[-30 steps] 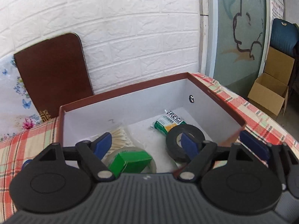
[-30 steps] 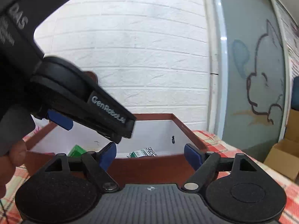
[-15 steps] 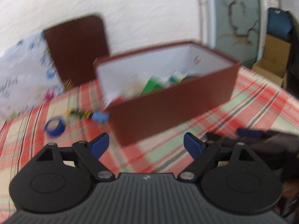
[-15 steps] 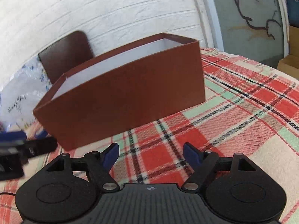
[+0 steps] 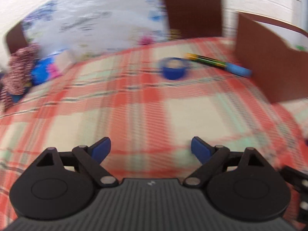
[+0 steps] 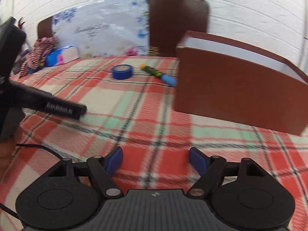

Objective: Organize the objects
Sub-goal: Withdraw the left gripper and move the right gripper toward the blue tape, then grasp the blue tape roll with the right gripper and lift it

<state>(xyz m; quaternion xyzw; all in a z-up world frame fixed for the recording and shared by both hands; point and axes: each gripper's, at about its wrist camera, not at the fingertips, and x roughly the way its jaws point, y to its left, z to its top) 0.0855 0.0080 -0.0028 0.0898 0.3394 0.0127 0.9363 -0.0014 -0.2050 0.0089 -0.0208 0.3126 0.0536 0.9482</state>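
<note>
Two handheld grippers in black plastic: the left gripper (image 5: 150, 148) and right gripper (image 6: 156, 160) each carry blue finger pads (image 6: 115, 158), round black discs, silver pivot screws and a ribbed grey housing; a thin black cable (image 6: 45, 150) trails beside the right one.

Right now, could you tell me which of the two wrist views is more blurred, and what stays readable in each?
Left wrist view: heavy motion smear; the blue tape roll and marker are streaked, while the left gripper, jaws opening and empty, is crisp. Right wrist view: milder blur; tape roll, marker and brown box read clearly; fisheye bends the wall lines; right gripper closing, empty.
</note>
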